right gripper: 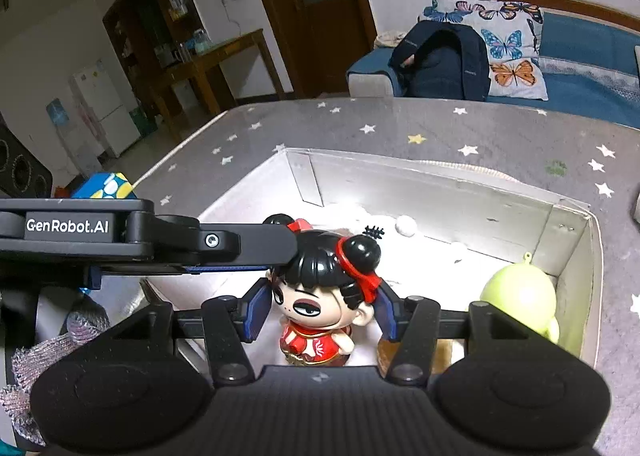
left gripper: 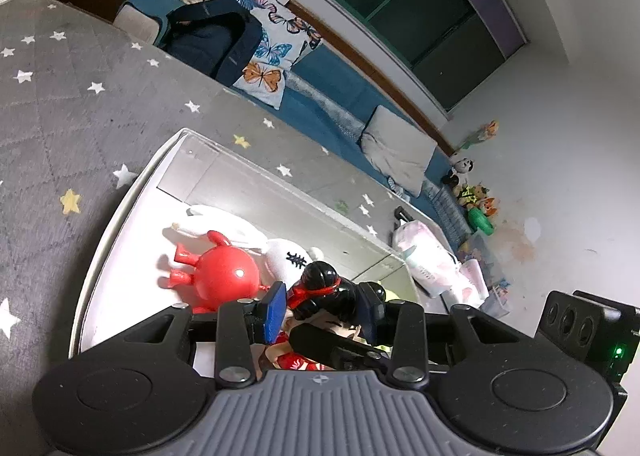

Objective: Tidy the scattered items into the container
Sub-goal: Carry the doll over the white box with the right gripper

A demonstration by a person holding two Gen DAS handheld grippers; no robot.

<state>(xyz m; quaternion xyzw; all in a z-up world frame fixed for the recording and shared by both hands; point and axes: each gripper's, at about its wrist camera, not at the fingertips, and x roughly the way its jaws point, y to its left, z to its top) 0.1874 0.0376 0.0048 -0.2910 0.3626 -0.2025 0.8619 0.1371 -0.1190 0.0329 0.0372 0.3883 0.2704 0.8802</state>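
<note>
A doll figurine (right gripper: 320,296) with black hair buns and a red outfit stands in the white box (right gripper: 576,256). My right gripper (right gripper: 320,306) has its blue pads on both sides of the doll's head. My left gripper (left gripper: 324,310) reaches in from the side and also sits around the doll's head (left gripper: 320,284); its arm crosses the right wrist view (right gripper: 224,242). In the box lie a red round toy (left gripper: 226,272), a white plush (left gripper: 240,230) and a yellow-green round toy (right gripper: 520,292).
The box rests on a grey star-patterned cloth (left gripper: 80,95). A blue-and-yellow cube (right gripper: 106,185) shows behind the left gripper. A blue sofa (right gripper: 580,67) with a butterfly pillow and a dark backpack (right gripper: 444,63) stands behind. A pink-white package (left gripper: 428,260) lies near the box.
</note>
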